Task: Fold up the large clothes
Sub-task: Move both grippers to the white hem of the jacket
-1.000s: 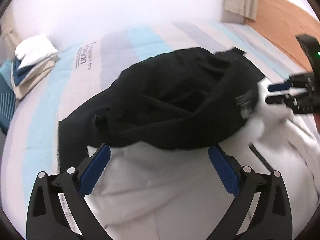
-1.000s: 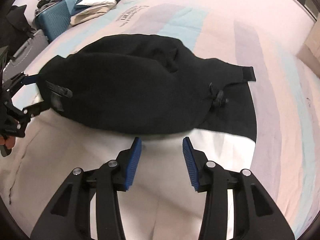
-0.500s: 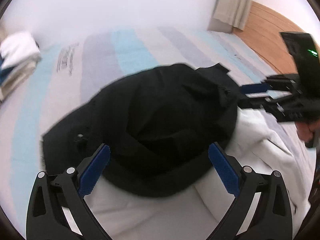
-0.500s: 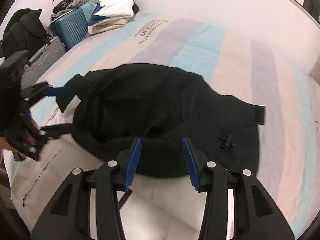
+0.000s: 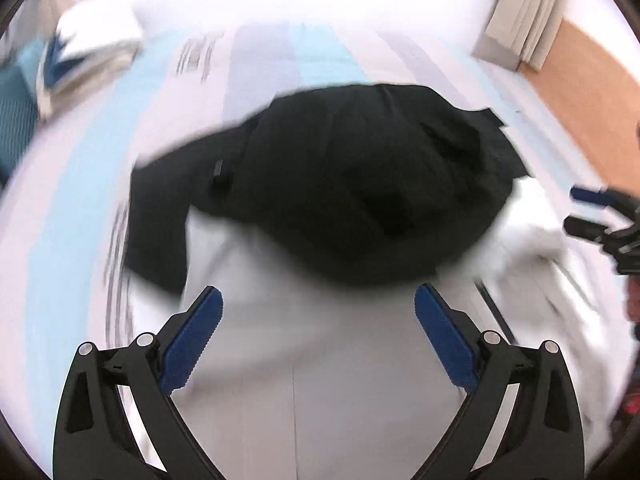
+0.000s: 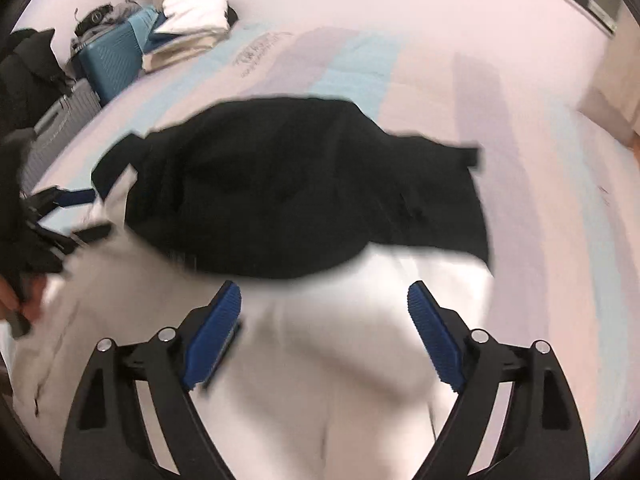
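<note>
- While both views are smeared by motion blur, a black garment (image 5: 352,184) lies heaped on a white garment (image 5: 320,360), both spread on a striped bed (image 5: 72,208).
- Left gripper (image 5: 318,332): blue-padded fingers (image 5: 192,340) spread wide apart, nothing between them — they hover over the white cloth.
- Right gripper (image 6: 324,330): its jaws are opening, with only white fabric below and nothing pinched.
- Folded white laundry (image 6: 192,12) sits at the bed's far corner, beside a teal suitcase (image 6: 108,60).
</note>
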`<state>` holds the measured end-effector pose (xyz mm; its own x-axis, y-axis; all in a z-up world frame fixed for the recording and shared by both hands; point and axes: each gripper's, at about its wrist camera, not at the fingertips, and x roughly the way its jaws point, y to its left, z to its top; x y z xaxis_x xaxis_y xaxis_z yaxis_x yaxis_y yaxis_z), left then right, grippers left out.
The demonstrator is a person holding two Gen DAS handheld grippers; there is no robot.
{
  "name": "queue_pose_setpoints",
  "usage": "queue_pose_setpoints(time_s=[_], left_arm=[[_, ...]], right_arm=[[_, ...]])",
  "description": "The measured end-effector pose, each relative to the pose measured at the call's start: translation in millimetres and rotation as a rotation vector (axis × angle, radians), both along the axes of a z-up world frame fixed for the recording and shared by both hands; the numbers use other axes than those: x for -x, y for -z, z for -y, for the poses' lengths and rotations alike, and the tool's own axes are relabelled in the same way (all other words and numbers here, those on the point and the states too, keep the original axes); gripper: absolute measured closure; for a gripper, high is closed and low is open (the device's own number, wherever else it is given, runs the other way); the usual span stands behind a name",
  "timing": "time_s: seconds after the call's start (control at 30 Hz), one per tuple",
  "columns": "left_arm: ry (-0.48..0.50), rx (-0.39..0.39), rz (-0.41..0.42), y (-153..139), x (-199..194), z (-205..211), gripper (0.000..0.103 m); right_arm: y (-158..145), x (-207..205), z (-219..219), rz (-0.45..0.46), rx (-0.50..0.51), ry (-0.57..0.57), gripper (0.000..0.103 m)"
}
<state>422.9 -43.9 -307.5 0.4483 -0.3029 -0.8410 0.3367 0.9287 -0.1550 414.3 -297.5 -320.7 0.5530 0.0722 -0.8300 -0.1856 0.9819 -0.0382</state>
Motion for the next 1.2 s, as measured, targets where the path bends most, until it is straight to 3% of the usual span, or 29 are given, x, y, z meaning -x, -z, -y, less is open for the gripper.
queue_pose_setpoints(time_s=[0.07, 0.13, 0.27, 0.37, 0.5, 0.67, 0.87, 1.03, 1.2], left_arm=[[-0.015, -0.055, -0.037, -3, 29, -19, 0.008], [-0.028, -0.205, -0.041, -7, 72, -40, 0.008], [-0.044, -0.287, -0.077, -5, 153, -82, 0.008], [-0.092, -0.245, -0.151, 2, 194, -109, 0.008], [-0.158, -0.256, -0.214, 12, 252, -130, 0.008], [-0.181, -0.228, -0.308, 29, 303, -143, 0.008], [-0.211, -0.167, -0.397, 48, 327, -147, 0.009], [-0.136, -0.170, -0.377, 53, 333, -137, 0.009], [-0.118, -0.147, -0.358, 57, 336, -140, 0.009]], right_arm=[[4, 34, 9, -0.032, 0.025, 0.020, 0.021], [12, 72, 18, -0.071, 0.054, 0.045, 0.021], [37, 155, 39, -0.199, 0.075, 0.133, 0.021], [44, 207, 48, -0.239, 0.071, 0.194, 0.021], [52, 260, 58, -0.275, 0.068, 0.288, 0.021], [60, 299, 82, -0.324, 0.015, 0.387, 0.021], [77, 335, 99, -0.405, -0.033, 0.382, 0.021], [86, 354, 97, -0.436, -0.030, 0.359, 0.021], [99, 376, 88, -0.420, -0.039, 0.413, 0.021]])
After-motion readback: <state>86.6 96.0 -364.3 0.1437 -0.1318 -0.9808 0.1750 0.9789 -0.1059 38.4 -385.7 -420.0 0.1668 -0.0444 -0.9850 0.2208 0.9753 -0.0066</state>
